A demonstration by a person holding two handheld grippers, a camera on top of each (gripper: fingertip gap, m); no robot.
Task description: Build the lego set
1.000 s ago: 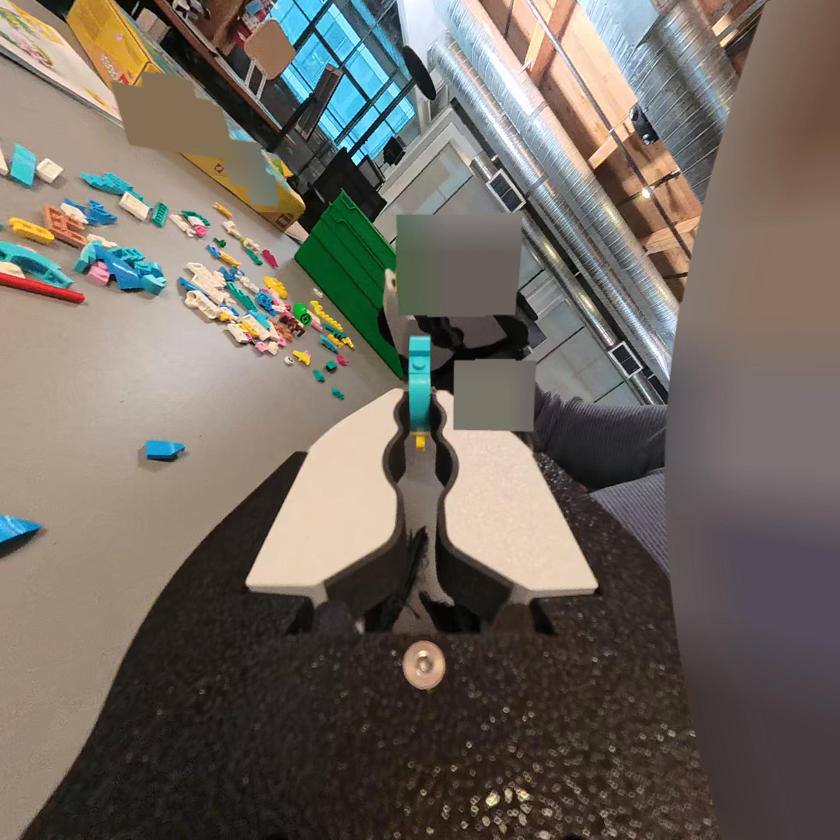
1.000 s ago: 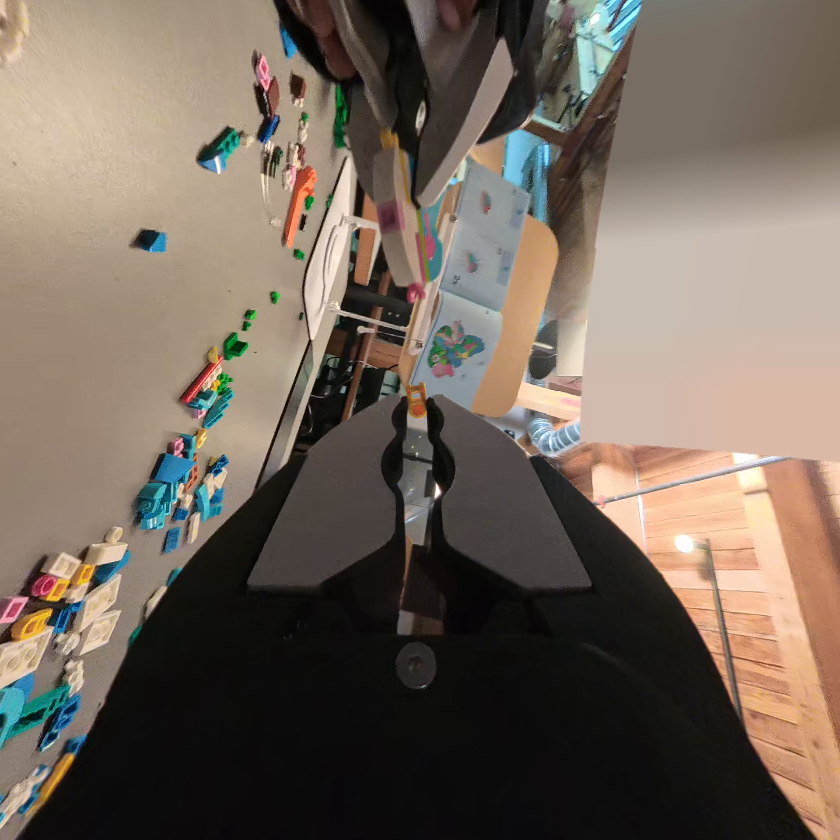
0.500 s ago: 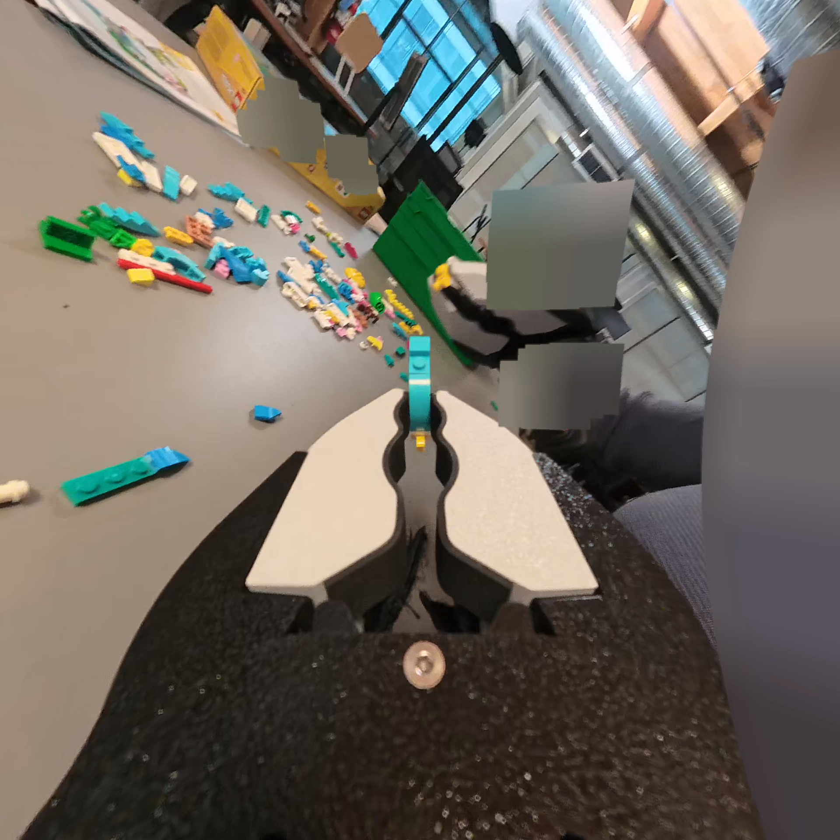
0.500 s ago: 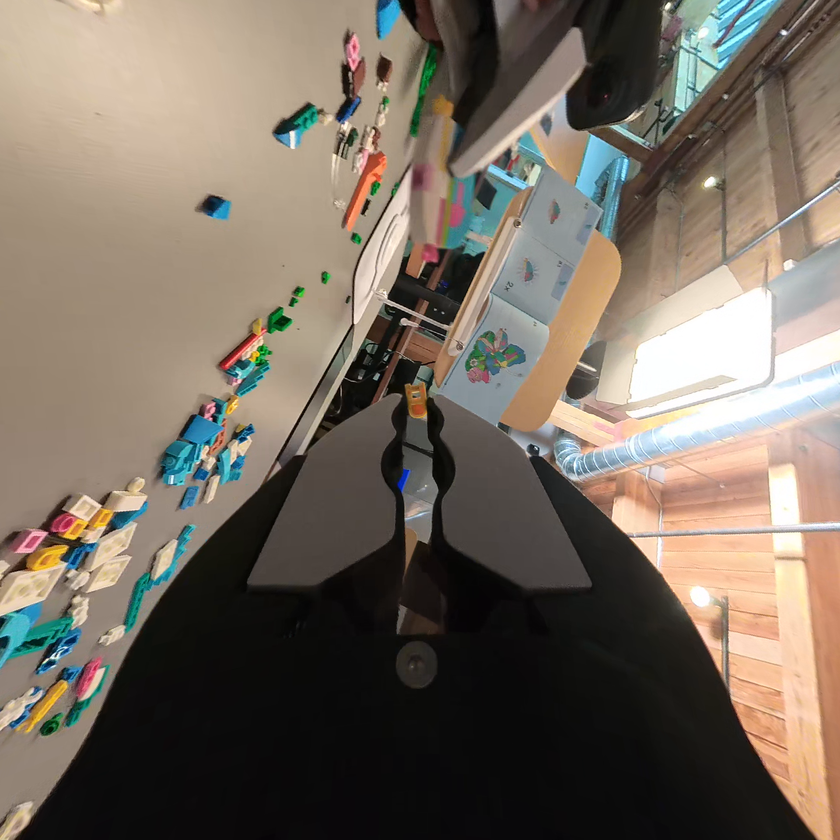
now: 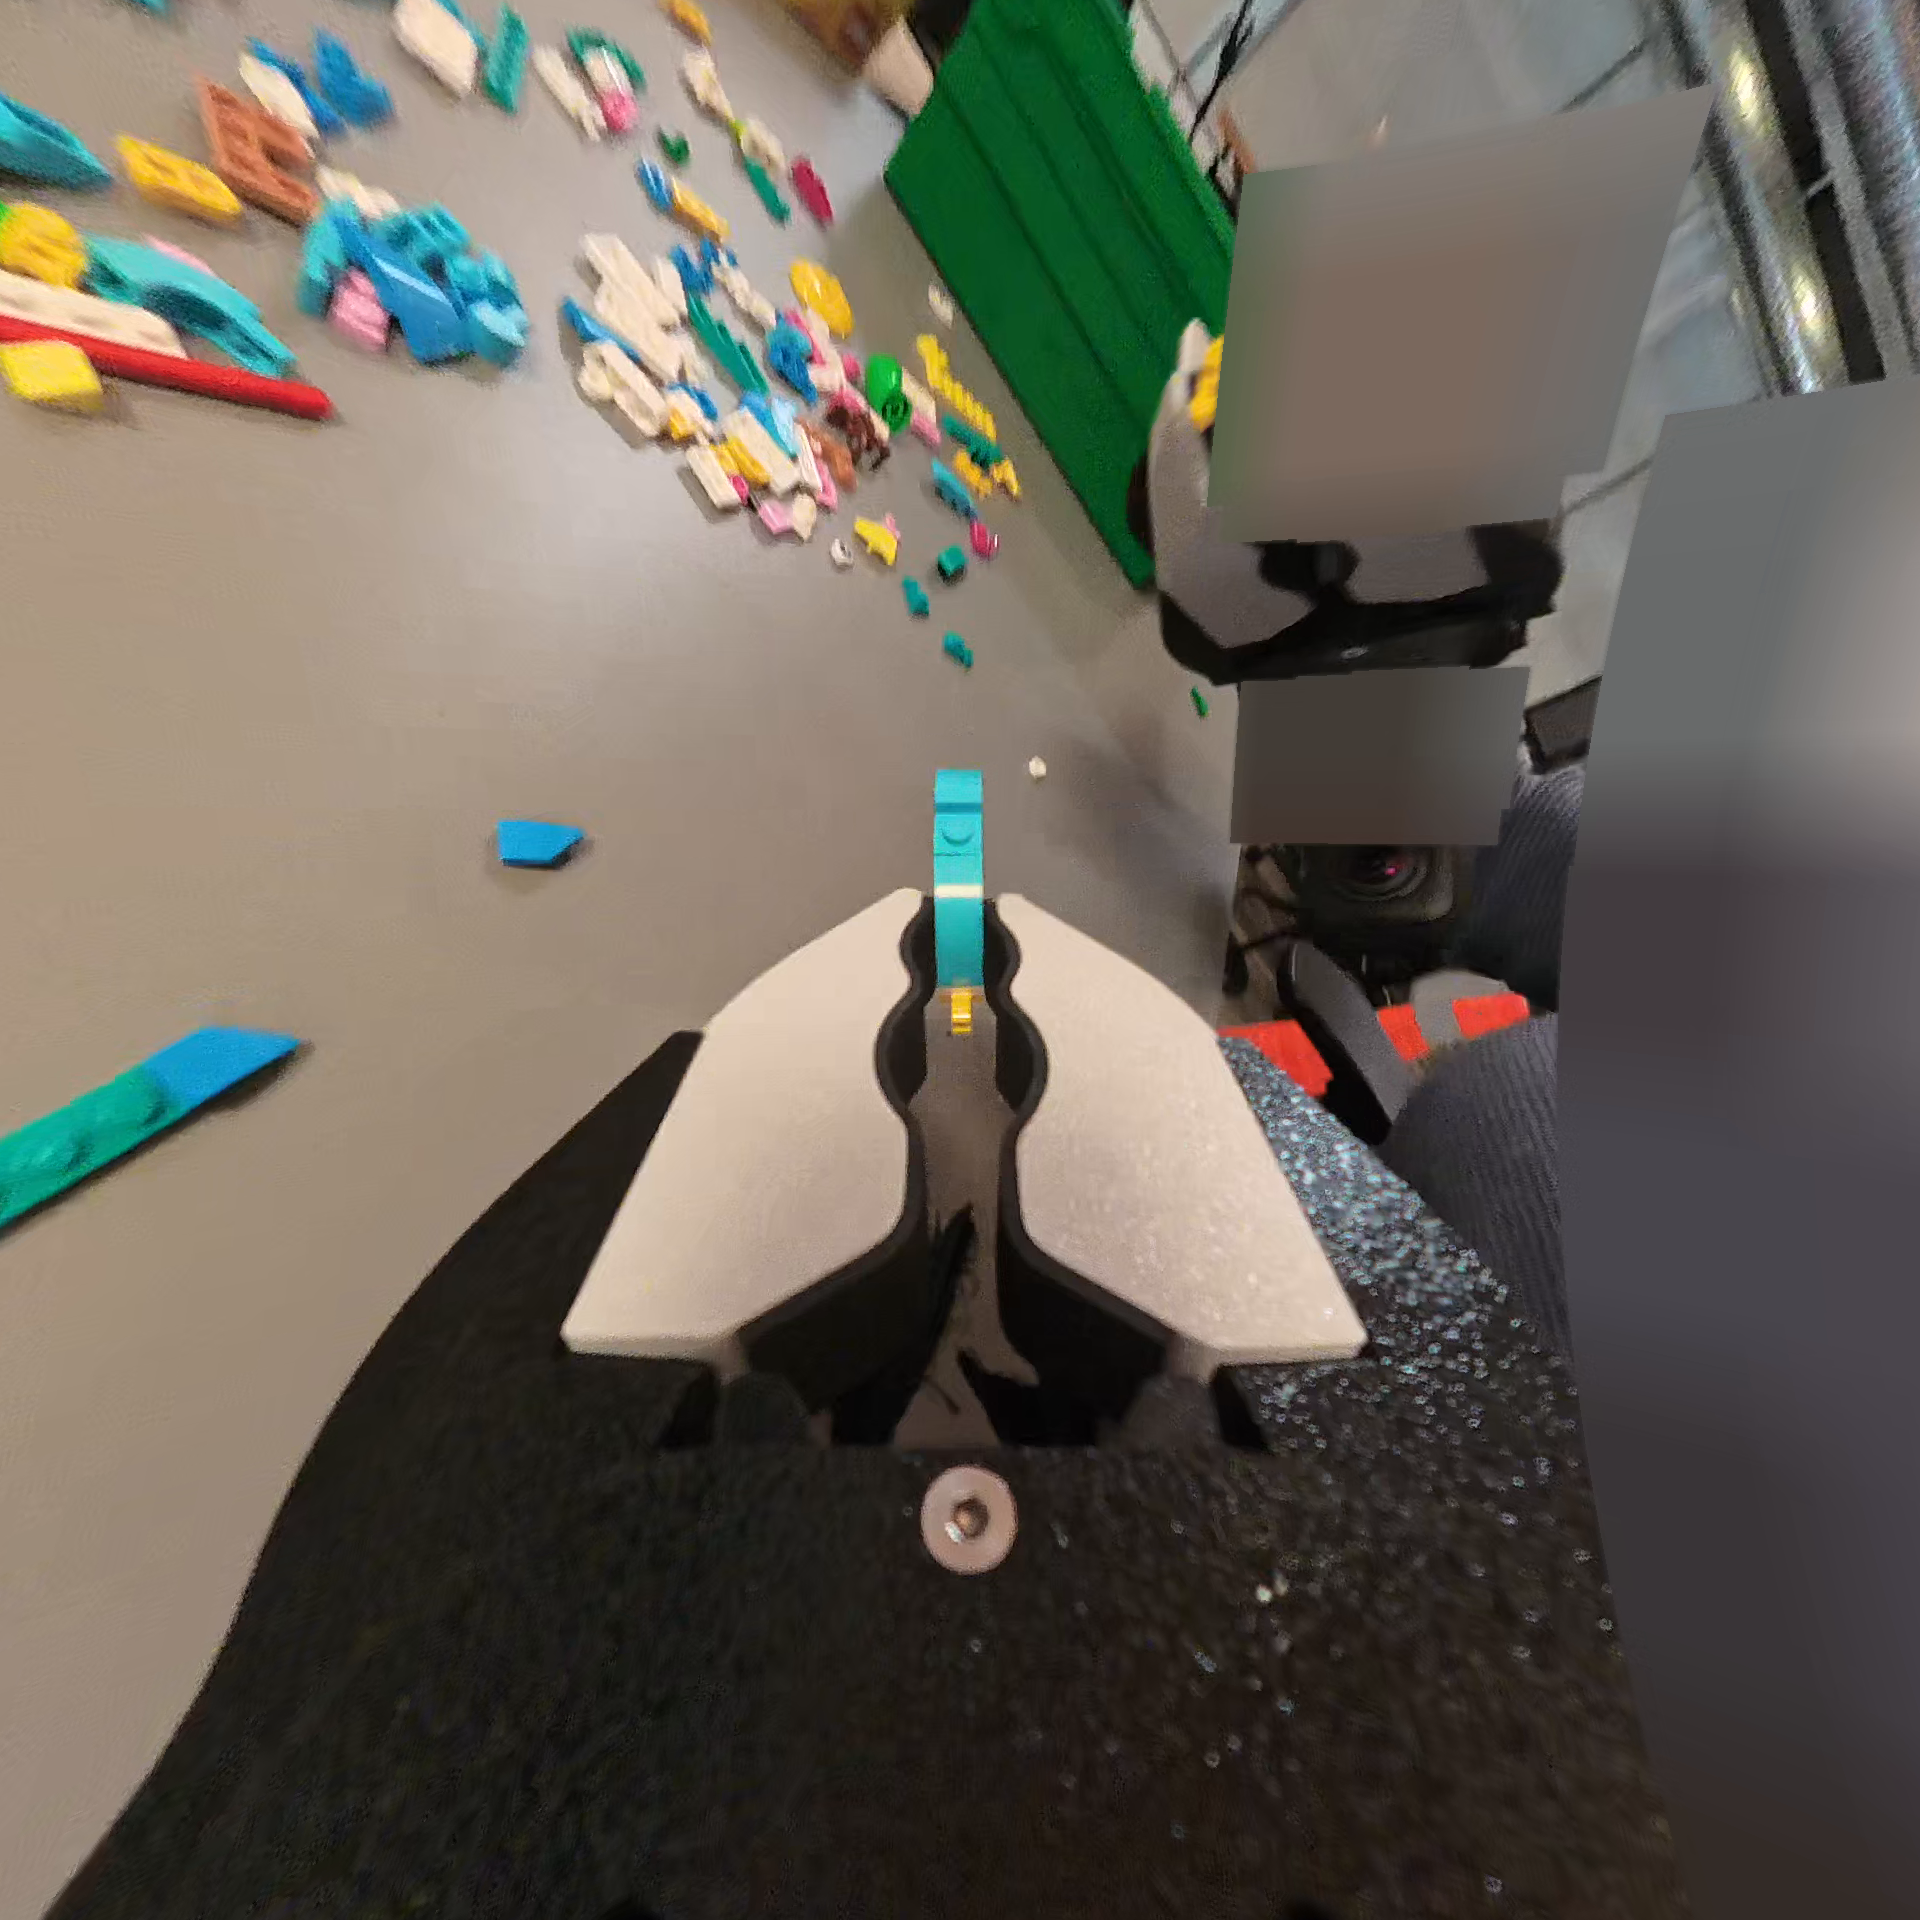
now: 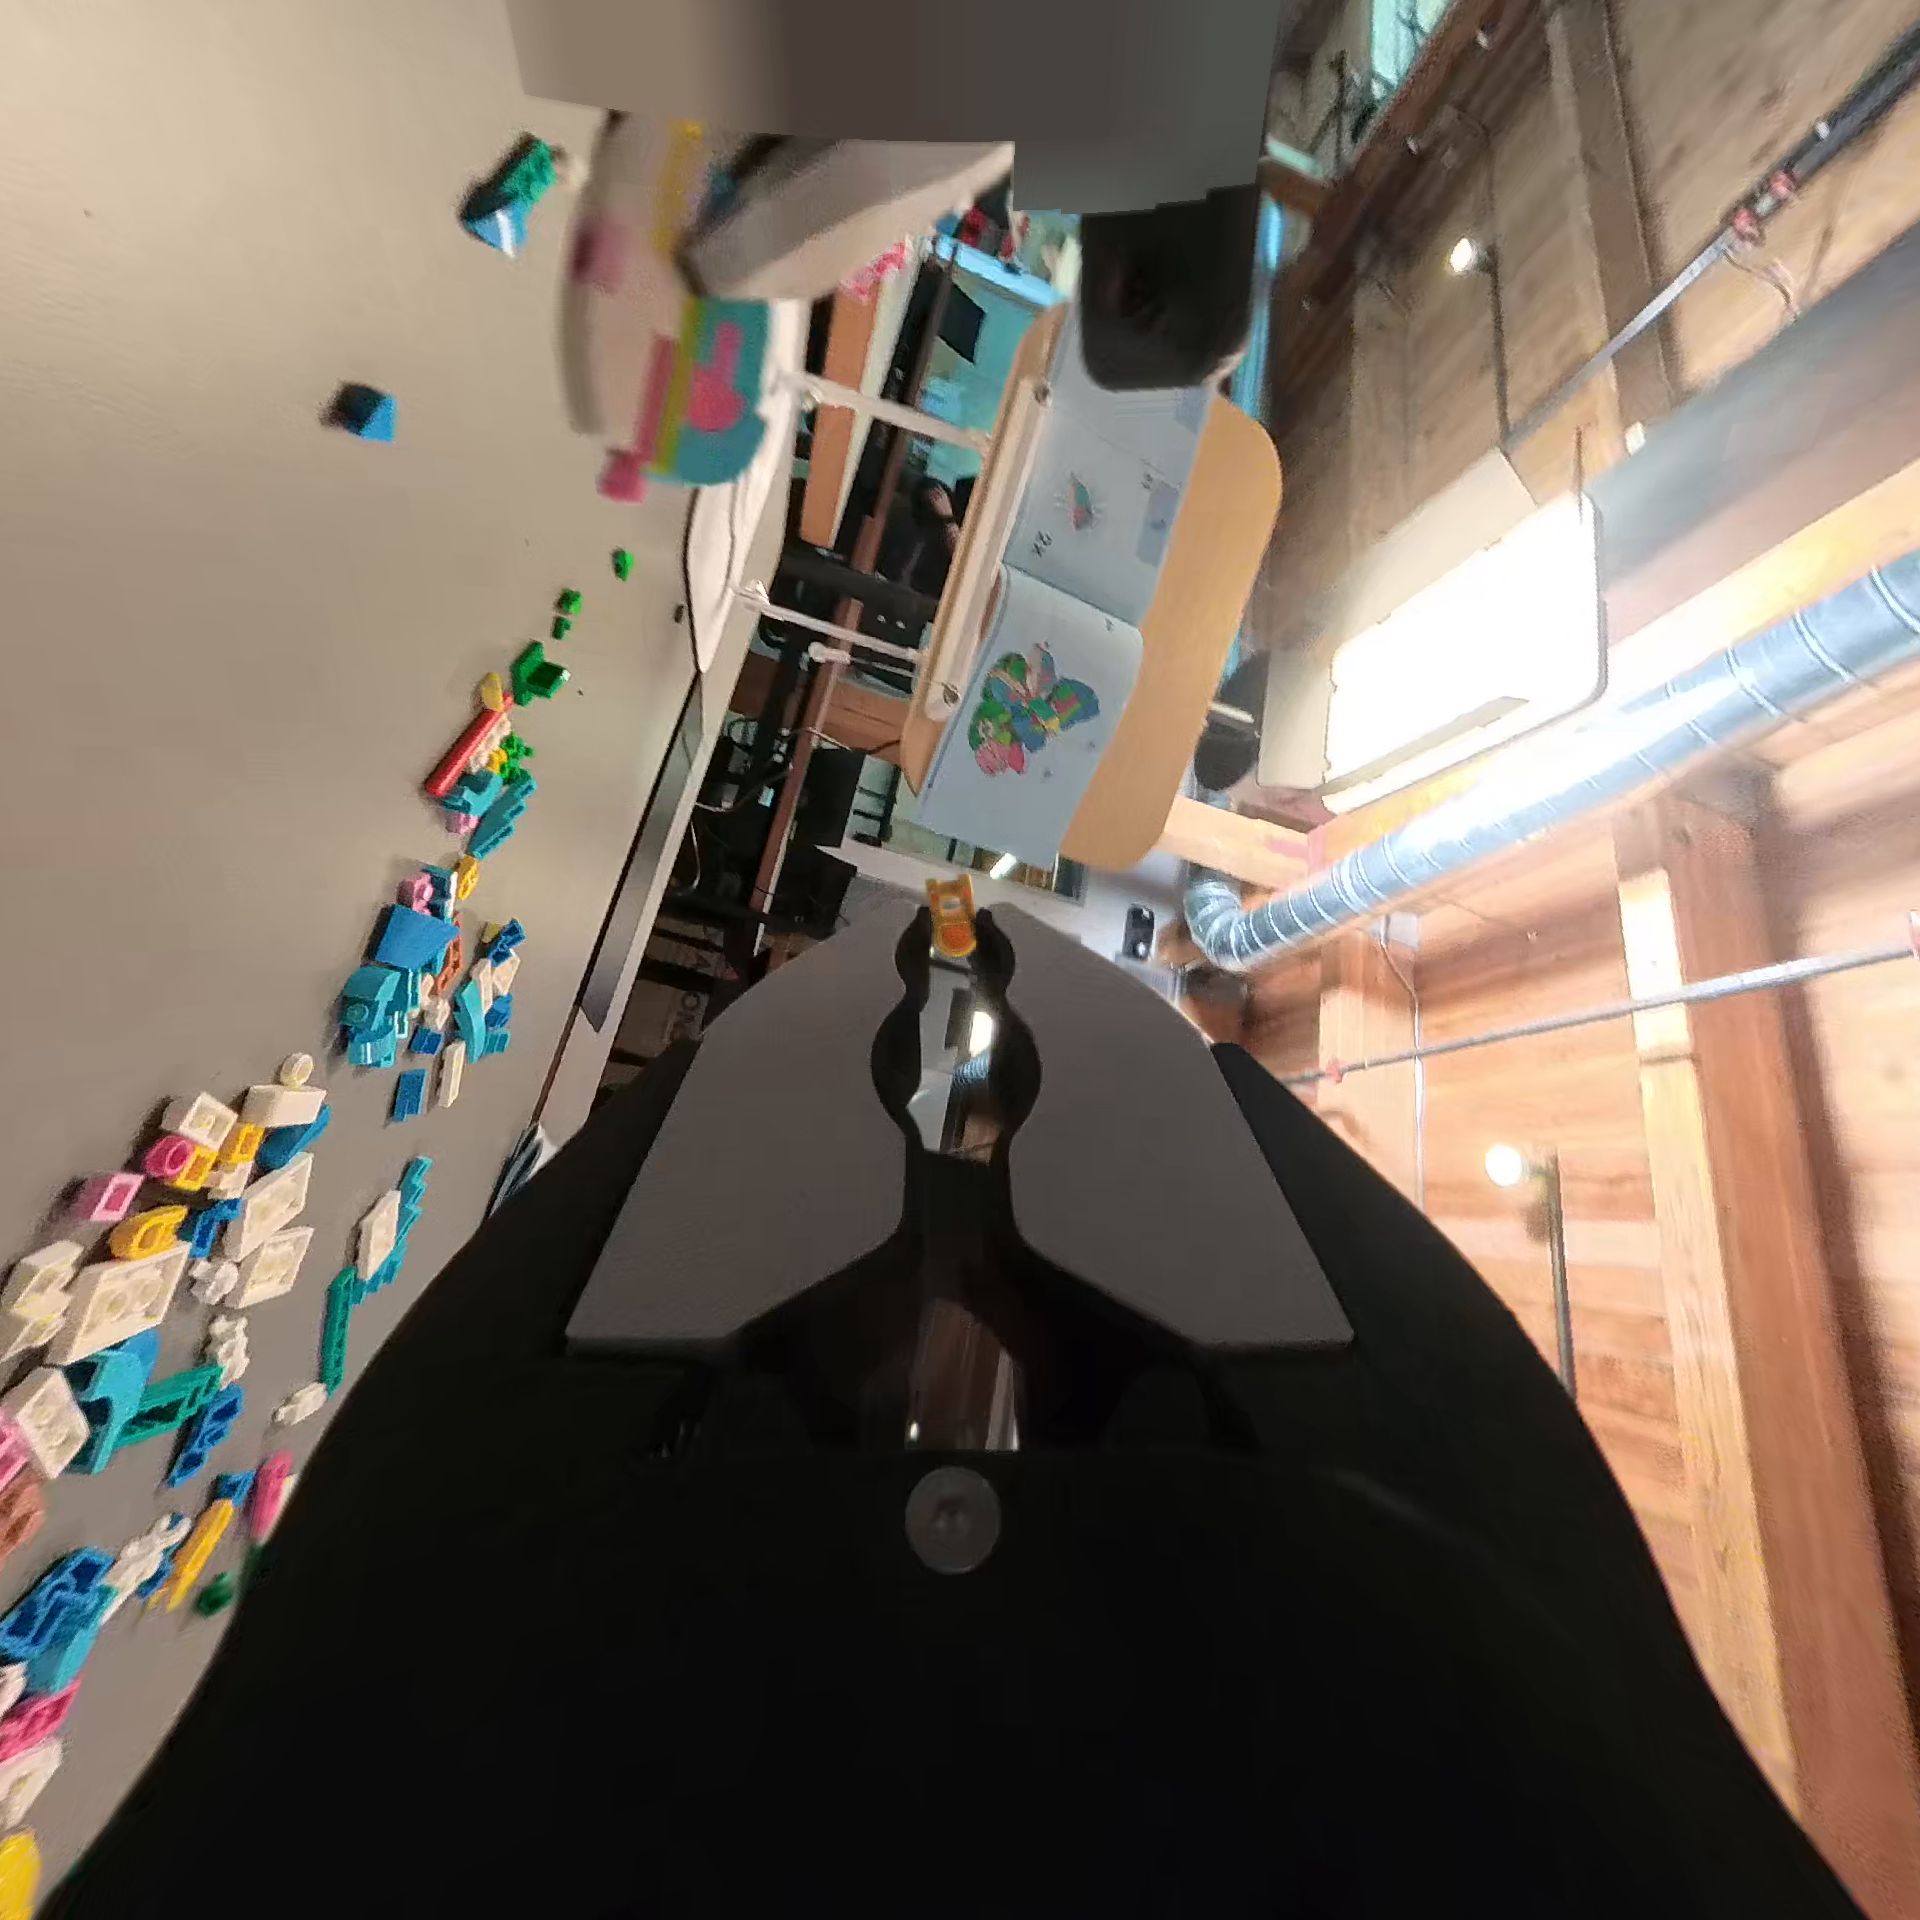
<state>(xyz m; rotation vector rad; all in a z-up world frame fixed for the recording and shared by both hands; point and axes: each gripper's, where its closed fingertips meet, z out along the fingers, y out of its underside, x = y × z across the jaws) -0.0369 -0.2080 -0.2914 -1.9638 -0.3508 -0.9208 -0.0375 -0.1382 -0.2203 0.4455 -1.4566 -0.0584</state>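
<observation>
My left gripper point(image 5: 958, 914) is shut on a built assembly, seen edge-on as a teal strip point(image 5: 957, 873) with a small yellow bit below it. In the right wrist view the same assembly point(image 6: 665, 343) shows as a white, pink, yellow and teal plate held by the left gripper's pale fingers point(image 6: 831, 218) above the grey table. My right gripper point(image 6: 951, 925) is shut on a small orange-yellow piece point(image 6: 950, 914). It also shows at the right of the left wrist view point(image 5: 1195, 468), with a yellow bit at its tip. Both grippers are held above the table, apart from each other.
Loose bricks in teal, white, yellow and pink lie spread over the grey table point(image 5: 312, 644). A long red bar point(image 5: 177, 374), a blue slope point(image 5: 535, 840) and a teal-blue plate point(image 5: 125, 1112) lie nearby. A green baseplate point(image 5: 1049, 239) is at the table's far edge. An instruction booklet point(image 6: 1049, 665) stands on a wooden board. The tips of one gripper are about 10 centimeters away from the tips of the other.
Both views have swung: the left gripper has tipped down toward the table and closer to the bricks. The right gripper has moved nearer to the assembly. Both stay shut on their pieces.
</observation>
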